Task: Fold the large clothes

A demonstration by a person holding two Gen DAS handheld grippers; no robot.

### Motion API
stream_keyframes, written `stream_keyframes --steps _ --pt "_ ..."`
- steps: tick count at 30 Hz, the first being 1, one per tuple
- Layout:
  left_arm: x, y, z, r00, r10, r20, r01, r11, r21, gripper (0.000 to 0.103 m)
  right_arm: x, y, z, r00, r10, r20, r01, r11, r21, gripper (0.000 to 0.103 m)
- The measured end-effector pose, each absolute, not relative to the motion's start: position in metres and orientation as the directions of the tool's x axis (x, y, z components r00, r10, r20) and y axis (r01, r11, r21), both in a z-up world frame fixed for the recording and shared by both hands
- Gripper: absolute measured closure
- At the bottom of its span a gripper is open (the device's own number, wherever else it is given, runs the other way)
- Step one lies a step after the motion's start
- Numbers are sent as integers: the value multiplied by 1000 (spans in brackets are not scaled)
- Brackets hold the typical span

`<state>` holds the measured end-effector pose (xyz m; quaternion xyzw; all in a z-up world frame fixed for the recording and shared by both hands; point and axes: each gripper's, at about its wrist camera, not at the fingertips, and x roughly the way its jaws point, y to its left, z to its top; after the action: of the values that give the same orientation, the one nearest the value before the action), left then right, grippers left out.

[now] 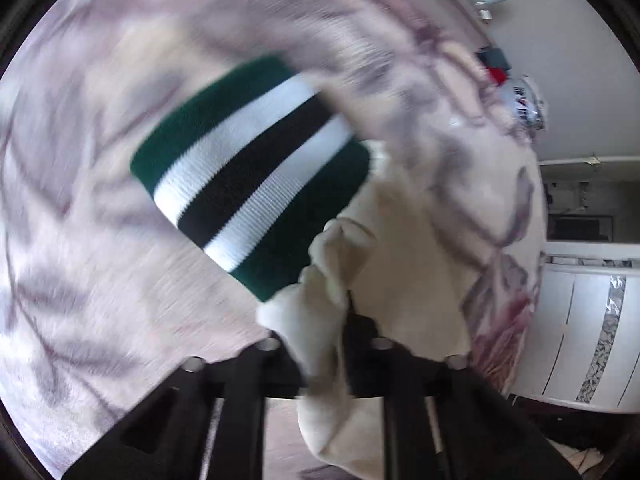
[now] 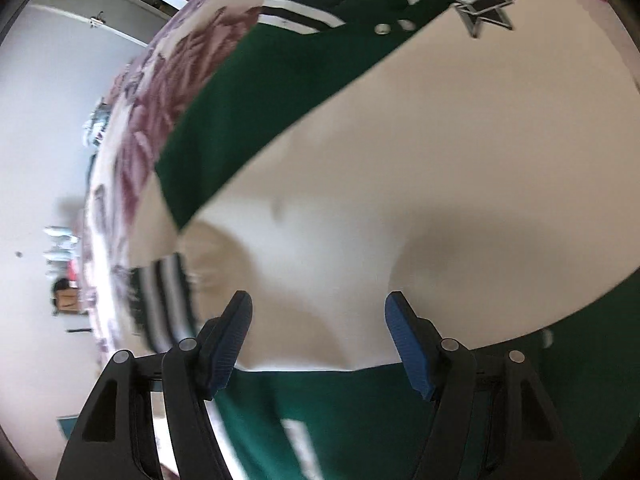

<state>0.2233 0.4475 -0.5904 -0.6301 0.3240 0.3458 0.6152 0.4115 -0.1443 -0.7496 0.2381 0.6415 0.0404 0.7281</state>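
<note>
A green and cream varsity jacket lies on a floral bedspread. In the left wrist view my left gripper [image 1: 344, 320] is shut on the cream sleeve [image 1: 400, 256], whose green cuff with white and black stripes [image 1: 256, 164] hangs in front, blurred. In the right wrist view my right gripper [image 2: 318, 320] is open, its blue pads [image 2: 404, 340] wide apart just above the cream sleeve [image 2: 400, 168] and green body [image 2: 248, 112]. A star patch [image 2: 486, 10] and a snap button [image 2: 382, 29] show at the top. The striped cuff also shows at the left in the right wrist view [image 2: 164, 300].
The floral bedspread [image 1: 100, 260] fills the left wrist view and shows in the right wrist view [image 2: 160, 80]. White cabinets [image 1: 592, 328] stand at the right, with clutter [image 1: 516, 88] along the bed's far edge. A white wall [image 2: 40, 140] is at the left.
</note>
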Motion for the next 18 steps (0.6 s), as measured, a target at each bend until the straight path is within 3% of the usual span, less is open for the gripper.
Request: stream_keyframes --steps 5,9,14,18 --pt "260 486 -538 599 107 -794 -797 175 -578 100 417 -120 -743 197 345 -918 161 912 377 32" --pt "287 499 -516 618 106 -779 -772 268 -576 100 431 -82 -732 230 367 -901 95 913 397 32" --pt "316 488 -485 623 110 -775 -749 369 -550 100 447 -25 -765 109 226 -968 -21 974 225 31" --pt "338 461 -442 640 152 -753 -700 519 -490 100 454 -50 -746 119 335 -935 87 934 345 31"
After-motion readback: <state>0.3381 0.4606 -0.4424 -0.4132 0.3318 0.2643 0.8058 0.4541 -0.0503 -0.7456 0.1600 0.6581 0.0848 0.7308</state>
